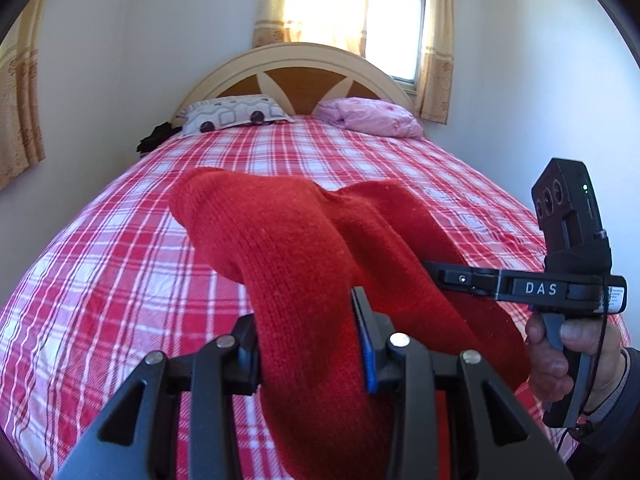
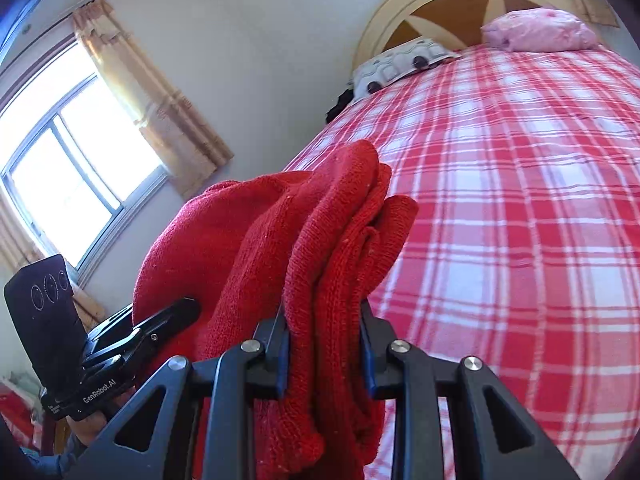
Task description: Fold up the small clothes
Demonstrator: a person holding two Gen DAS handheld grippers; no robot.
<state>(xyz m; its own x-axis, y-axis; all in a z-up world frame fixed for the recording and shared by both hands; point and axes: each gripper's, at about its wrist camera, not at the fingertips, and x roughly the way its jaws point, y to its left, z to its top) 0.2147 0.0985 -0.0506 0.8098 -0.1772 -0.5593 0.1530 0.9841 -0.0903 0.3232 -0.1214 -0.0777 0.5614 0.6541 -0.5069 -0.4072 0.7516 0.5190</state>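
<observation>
A red knitted garment (image 1: 296, 248) hangs between both grippers above the red-and-white plaid bed (image 1: 120, 248). My left gripper (image 1: 308, 340) is shut on a thick fold of it; the cloth bulges up ahead of the fingers and drops below them. My right gripper (image 2: 324, 348) is shut on bunched layers of the same red garment (image 2: 332, 240), held above the bed (image 2: 520, 200). The right gripper shows from the side in the left wrist view (image 1: 440, 276), its tip against the cloth. The left gripper shows at the lower left of the right wrist view (image 2: 176, 312).
A patterned pillow (image 1: 232, 114) and a pink pillow (image 1: 372, 118) lie at the headboard (image 1: 296, 68). A dark item (image 1: 156, 138) sits at the bed's far left edge. Curtained windows are behind the bed (image 1: 396, 28) and on the left wall (image 2: 64, 168).
</observation>
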